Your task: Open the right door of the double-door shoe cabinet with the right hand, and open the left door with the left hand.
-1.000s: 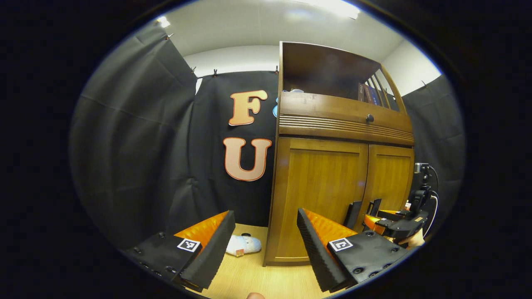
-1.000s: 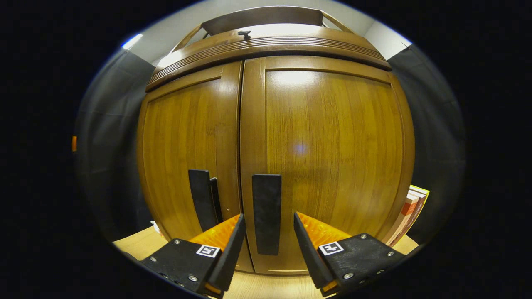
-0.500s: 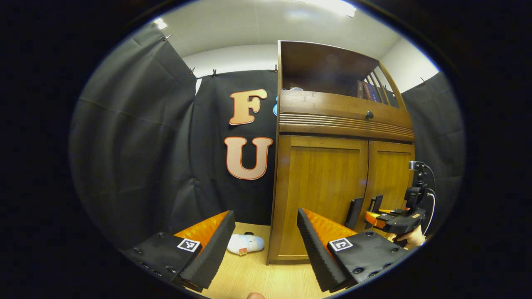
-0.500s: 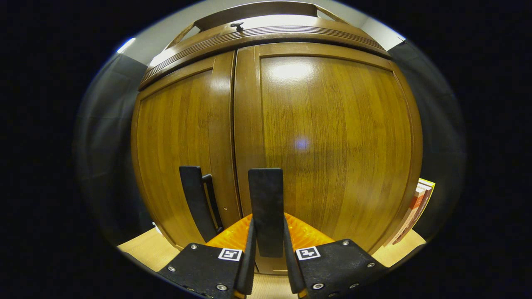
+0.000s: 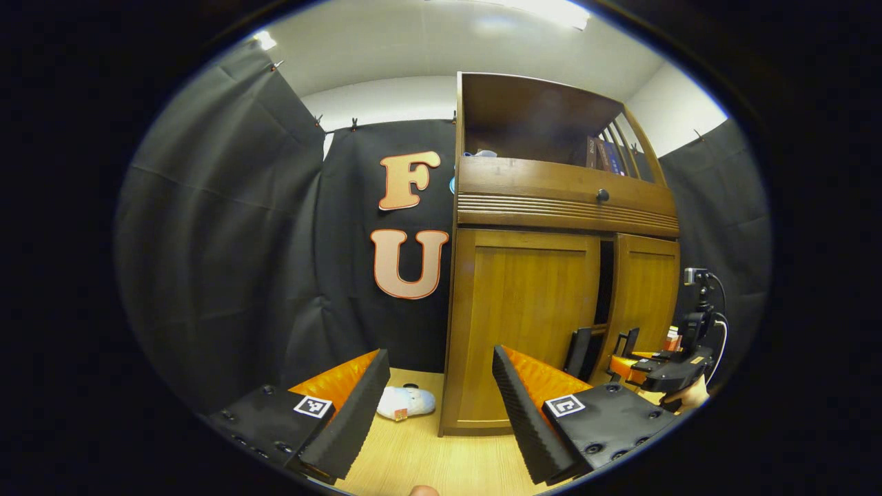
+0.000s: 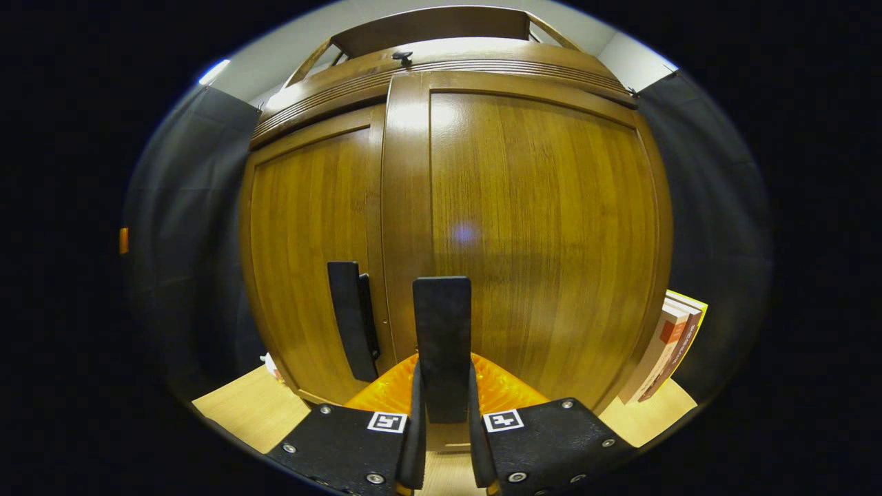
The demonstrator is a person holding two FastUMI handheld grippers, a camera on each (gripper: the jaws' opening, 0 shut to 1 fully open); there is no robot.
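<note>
The right gripper [image 6: 443, 413] clamps the right door's handle [image 6: 442, 344], the right door [image 6: 537, 234] ajar. The left gripper [image 5: 437, 399] hangs spread wide before the left door [image 5: 527, 324].

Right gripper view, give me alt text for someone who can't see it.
The right hand-held gripper is shut on the dark upright handle of the wooden shoe cabinet's right door, which stands forward of the left door. The left door's handle is untouched; books lean beside the cabinet.

The right gripper [image 6: 442, 413] has its jaws clamped on the right door's handle [image 6: 442, 337]. The right door [image 6: 544, 234] stands forward of the left door [image 6: 310, 248].
</note>
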